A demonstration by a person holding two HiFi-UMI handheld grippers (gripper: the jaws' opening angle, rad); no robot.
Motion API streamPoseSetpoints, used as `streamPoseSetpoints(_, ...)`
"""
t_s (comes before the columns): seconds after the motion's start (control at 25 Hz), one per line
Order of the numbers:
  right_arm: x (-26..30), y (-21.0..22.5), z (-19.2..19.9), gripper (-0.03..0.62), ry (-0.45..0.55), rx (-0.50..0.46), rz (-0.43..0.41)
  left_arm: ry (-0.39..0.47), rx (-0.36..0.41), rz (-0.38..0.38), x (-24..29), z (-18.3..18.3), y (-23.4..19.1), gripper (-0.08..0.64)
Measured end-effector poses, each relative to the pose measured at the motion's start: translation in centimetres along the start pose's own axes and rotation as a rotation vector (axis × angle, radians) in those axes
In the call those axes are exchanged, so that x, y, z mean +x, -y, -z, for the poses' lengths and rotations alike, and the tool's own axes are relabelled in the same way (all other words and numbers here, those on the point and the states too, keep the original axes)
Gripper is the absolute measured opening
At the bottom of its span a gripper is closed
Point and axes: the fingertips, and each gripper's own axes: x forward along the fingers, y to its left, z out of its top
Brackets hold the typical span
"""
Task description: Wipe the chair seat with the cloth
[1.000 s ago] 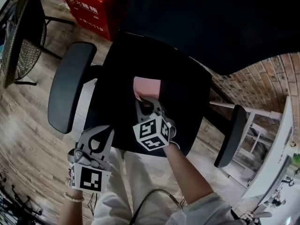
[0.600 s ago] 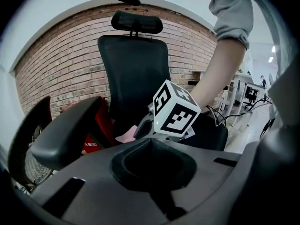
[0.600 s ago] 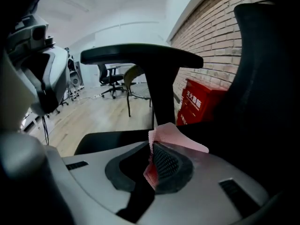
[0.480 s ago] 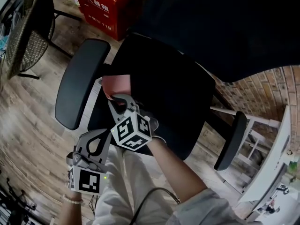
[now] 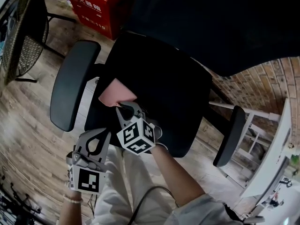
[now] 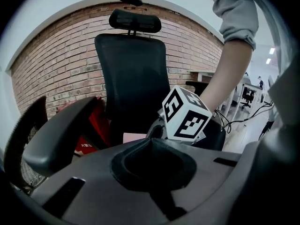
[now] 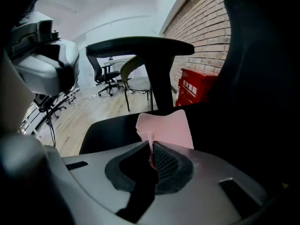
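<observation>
Cloth (image 5: 116, 93), pink, lies on the black seat (image 5: 173, 93), at the side nearest the armrest (image 5: 70, 90) at the head view's left and close to the seat's front edge. The right gripper (image 5: 125, 108) pinches its near edge. In the right gripper view the jaws are closed on a fold of the cloth (image 7: 166, 128), and the rest of it spreads flat on the seat beyond the tips. The marker cube (image 5: 136, 135) rides just behind the jaws.

The left gripper (image 5: 96, 137) hangs off the seat's front edge, just beside the right one and lower in the head view, over the person's lap. Its jaws are pressed together with nothing between them. Its own view looks over the closed tips (image 6: 150, 142) at the cube (image 6: 185, 114) and a corner of the cloth (image 6: 133, 138).

The backrest (image 5: 211, 22) fills the top of the head view. A second armrest (image 5: 229, 137) stands at the seat's far side. A red box (image 5: 93, 3) sits on the wooden floor (image 5: 28, 121) behind the chair, near a brick wall (image 6: 61, 69). Another chair (image 5: 23, 32) stands at the far left.
</observation>
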Motion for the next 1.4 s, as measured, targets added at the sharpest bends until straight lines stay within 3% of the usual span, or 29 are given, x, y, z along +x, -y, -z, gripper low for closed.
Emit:
streamPoseSetpoints(0.96,-19.6,7.7,23.8,0.049,-0.252,0.615,0.531,0.014,0.16,0.187,4.0,-4.0,6.1,0.018)
streamPoseSetpoints(1.2,-22.9,7.8,26.4,0.049,-0.266,0.698,0.59,0.02,0.165,0.188,4.2,-4.8,6.4,0.018)
streamPoseSetpoints(1.4,-22.3,7.1,26.0,0.049,-0.26,0.733,0.569,0.021,0.157,0.183,4.0,-4.7,6.2,0.018)
